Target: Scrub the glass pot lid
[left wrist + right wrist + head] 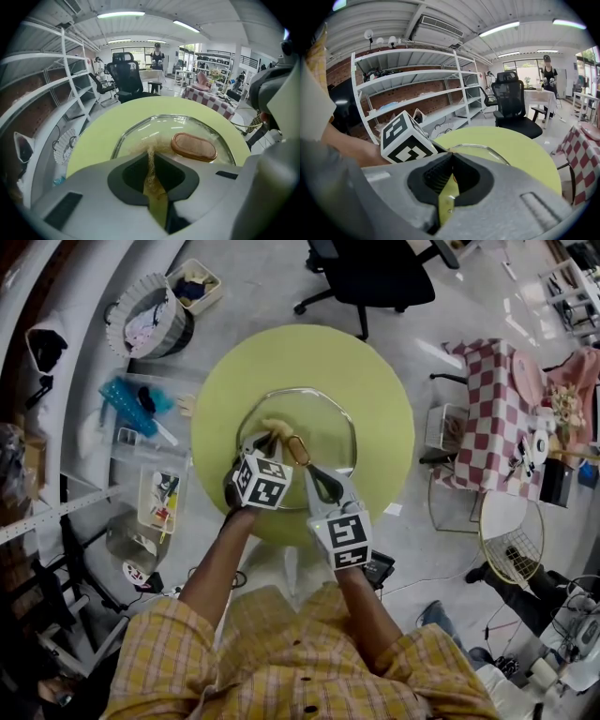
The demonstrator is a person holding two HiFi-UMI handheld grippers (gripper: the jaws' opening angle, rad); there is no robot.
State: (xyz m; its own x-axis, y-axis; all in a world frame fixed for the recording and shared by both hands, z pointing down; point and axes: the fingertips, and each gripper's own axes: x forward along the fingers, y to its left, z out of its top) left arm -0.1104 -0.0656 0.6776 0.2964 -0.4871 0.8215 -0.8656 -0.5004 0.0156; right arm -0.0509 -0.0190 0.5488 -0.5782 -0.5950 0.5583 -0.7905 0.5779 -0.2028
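While pad meets lid, both grippers clench

Head view: the lid [319, 423] lies on the green desk [375, 381], left gripper [265, 440] over it, right gripper [314, 474] at its near rim.
Left gripper view: fingers grasp a golden pad [150, 161] beside the knob [193, 146].
Right gripper view: fingers pinch the lid's rim.

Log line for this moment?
left gripper: shut on scrubber, against glass lid | right gripper: shut on glass lid rim

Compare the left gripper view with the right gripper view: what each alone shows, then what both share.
Left gripper view only: the brown handle on the glass lid, and the tan scrubber pinched in the left gripper. Right gripper view only: that gripper's marker cube, the person's arm, and the right gripper shut on the lid's rim. Both: lid, green table, black chair.
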